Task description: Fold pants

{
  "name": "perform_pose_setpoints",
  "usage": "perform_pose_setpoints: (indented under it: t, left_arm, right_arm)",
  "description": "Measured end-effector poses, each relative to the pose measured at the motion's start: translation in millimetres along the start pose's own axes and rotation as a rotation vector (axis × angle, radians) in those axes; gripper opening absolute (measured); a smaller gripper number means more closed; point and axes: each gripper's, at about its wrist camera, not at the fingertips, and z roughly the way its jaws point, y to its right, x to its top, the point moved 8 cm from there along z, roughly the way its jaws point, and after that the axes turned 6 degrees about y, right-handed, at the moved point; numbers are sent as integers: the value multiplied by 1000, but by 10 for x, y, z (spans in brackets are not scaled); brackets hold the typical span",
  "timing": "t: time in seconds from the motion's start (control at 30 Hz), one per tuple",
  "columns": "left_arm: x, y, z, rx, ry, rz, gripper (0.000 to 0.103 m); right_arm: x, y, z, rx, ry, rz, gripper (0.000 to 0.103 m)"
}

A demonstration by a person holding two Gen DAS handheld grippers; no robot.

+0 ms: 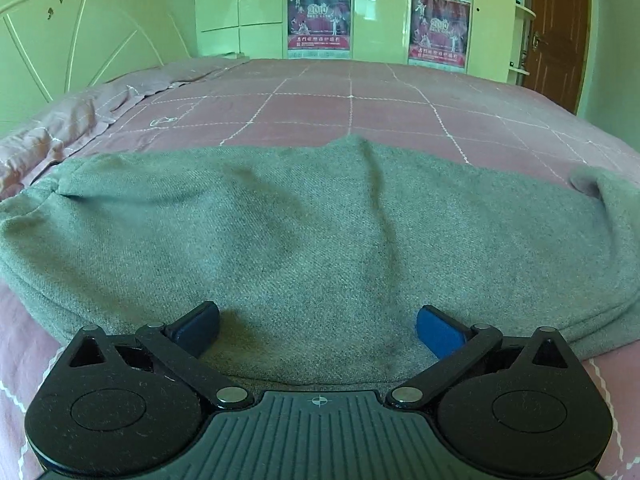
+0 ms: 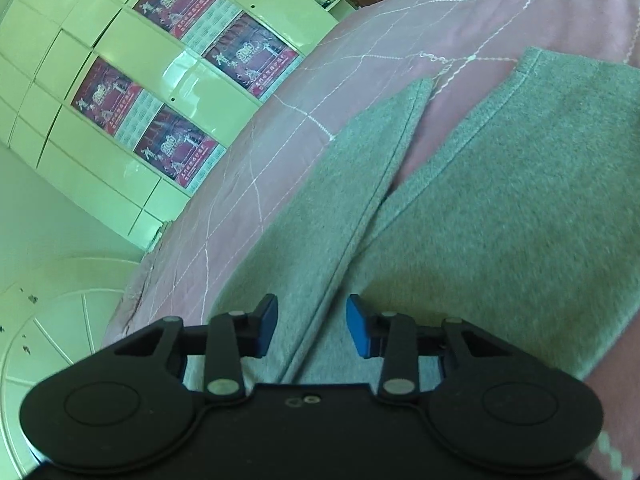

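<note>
Grey pants (image 1: 304,232) lie spread flat across the pink quilted bed (image 1: 352,104). My left gripper (image 1: 318,330) is open wide, its blue pads (image 1: 438,330) just above the near edge of the grey cloth, holding nothing. In the right wrist view the pants (image 2: 500,216) show both legs, with a hemmed edge of one leg (image 2: 360,216) running toward the camera. My right gripper (image 2: 312,330) is open, its blue pads (image 2: 358,330) on either side of that hemmed edge, close over the cloth and not closed on it.
A pale green headboard (image 1: 60,48) stands at the left. Green wardrobe doors with red posters (image 1: 319,16) line the far wall, and a brown door (image 1: 560,28) is at the far right. A rumpled pink pillow or sheet (image 1: 60,128) lies near the headboard.
</note>
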Motion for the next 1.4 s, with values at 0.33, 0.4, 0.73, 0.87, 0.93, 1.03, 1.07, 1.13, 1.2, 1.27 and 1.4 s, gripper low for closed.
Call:
perform_pose_setpoints:
  t: [0.33, 0.4, 0.73, 0.87, 0.93, 1.03, 1.07, 1.13, 1.2, 1.27, 1.4]
  left_arm:
    - [74, -4, 121, -17, -15, 8, 103]
    - [86, -31, 124, -36, -24, 5, 103]
    - [106, -101, 118, -77, -29, -1, 103]
    - [104, -111, 103, -80, -27, -1, 103]
    - [95, -103, 109, -75, -23, 3, 103]
    - [92, -99, 124, -75, -26, 6, 103]
    - [93, -102, 126, -76, -27, 7, 103]
    - [90, -96, 125, -73, -24, 9, 103]
    - [84, -90, 126, -69, -22, 11, 103]
    - [80, -84, 125, -66, -20, 12, 103]
    - [76, -82, 126, -70, -21, 11, 103]
  right_arm:
    - [193, -227, -423, 48, 74, -57, 0]
    - [161, -318, -740, 61, 108, -105, 0]
    - [4, 363, -893, -73, 79, 84, 14]
    - [209, 533, -824, -108, 124, 122, 14]
    - [312, 608, -708, -106, 137, 150, 12]
    - [433, 692, -515, -109, 133, 159, 11]
    - [470, 683, -447, -106, 128, 156, 11]
    - [505, 652, -342, -102, 114, 152, 12]
    - [541, 617, -286, -114, 104, 124, 3]
    - [569, 522, -339, -125, 105, 58, 0]
    - [709, 142, -687, -57, 177, -55, 0]
